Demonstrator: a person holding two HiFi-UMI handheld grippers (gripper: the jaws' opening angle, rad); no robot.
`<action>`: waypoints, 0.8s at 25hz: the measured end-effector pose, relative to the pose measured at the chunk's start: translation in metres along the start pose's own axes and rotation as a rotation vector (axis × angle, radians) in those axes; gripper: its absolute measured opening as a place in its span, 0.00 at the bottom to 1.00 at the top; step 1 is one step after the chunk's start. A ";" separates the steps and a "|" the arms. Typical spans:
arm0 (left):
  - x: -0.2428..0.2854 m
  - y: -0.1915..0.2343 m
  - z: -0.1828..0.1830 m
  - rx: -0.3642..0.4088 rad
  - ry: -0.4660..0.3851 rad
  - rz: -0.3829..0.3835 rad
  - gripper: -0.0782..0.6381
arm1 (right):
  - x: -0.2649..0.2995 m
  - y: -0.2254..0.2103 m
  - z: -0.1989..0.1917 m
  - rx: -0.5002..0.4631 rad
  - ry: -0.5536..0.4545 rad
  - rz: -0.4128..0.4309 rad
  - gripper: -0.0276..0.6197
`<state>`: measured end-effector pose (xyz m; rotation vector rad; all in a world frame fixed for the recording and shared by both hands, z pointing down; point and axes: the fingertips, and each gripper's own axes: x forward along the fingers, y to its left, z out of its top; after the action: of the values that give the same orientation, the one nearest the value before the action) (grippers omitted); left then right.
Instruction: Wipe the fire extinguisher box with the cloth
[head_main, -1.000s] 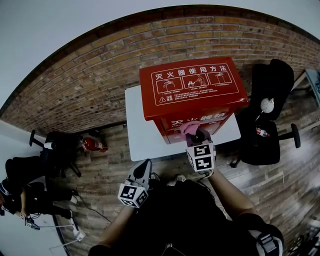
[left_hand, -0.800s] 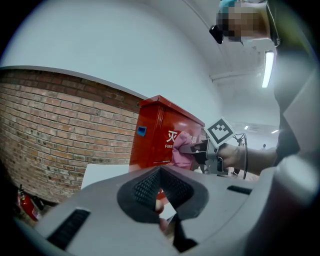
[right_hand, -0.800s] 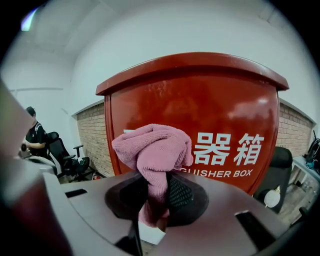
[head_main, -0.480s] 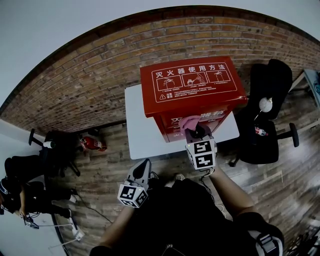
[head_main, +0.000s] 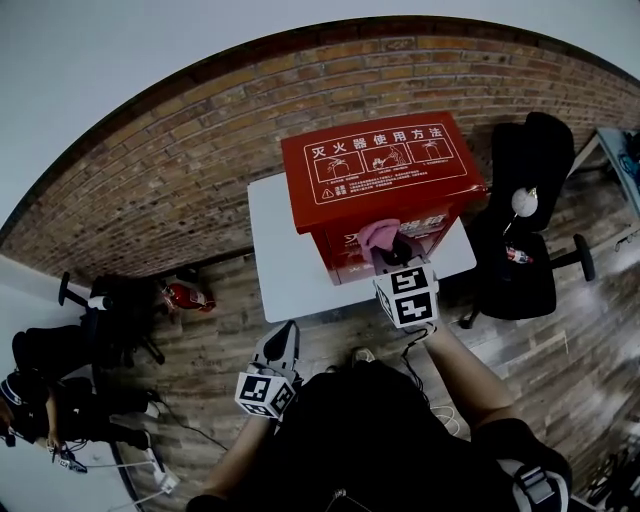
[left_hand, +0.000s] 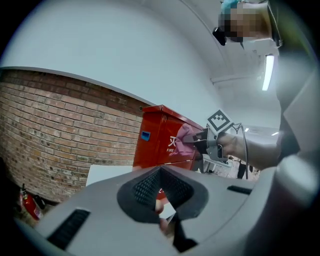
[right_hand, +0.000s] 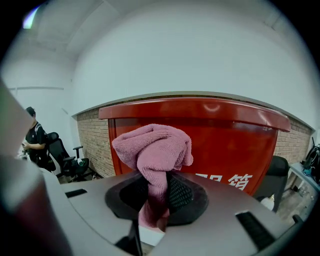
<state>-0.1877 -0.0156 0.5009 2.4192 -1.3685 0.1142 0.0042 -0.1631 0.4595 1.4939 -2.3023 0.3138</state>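
The red fire extinguisher box (head_main: 380, 170) stands on a white table (head_main: 285, 260) against the brick wall. My right gripper (head_main: 396, 255) is shut on a bunched pink cloth (head_main: 378, 237), which presses against the upper front face of the box. In the right gripper view the cloth (right_hand: 155, 147) bulges out of the right gripper (right_hand: 155, 200), just in front of the red box (right_hand: 230, 145). My left gripper (head_main: 287, 332) hangs low, short of the table, shut with nothing in it. The left gripper view shows that gripper (left_hand: 162, 210), the box (left_hand: 157, 137) and the cloth (left_hand: 182, 141).
A black office chair (head_main: 530, 230) stands right of the table. A small red extinguisher (head_main: 185, 296) lies on the wooden floor at the left, beside dark chairs. A seated person (head_main: 40, 400) is at the far left. Cables (head_main: 150, 460) trail on the floor.
My right gripper has slid the pink cloth a little upward on the box's front face. The left gripper has stayed where it was.
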 end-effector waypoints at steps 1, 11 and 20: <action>-0.001 0.001 0.001 0.000 0.005 -0.008 0.14 | -0.001 0.000 0.003 0.002 -0.002 -0.004 0.18; -0.018 0.002 0.000 0.008 0.041 -0.099 0.14 | -0.008 -0.001 0.019 0.012 -0.018 -0.045 0.18; -0.032 0.014 -0.008 0.026 0.050 -0.115 0.14 | -0.011 -0.005 0.022 0.016 -0.036 -0.037 0.18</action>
<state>-0.2161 0.0068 0.5045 2.4928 -1.2101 0.1623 0.0083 -0.1649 0.4351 1.5601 -2.3023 0.2985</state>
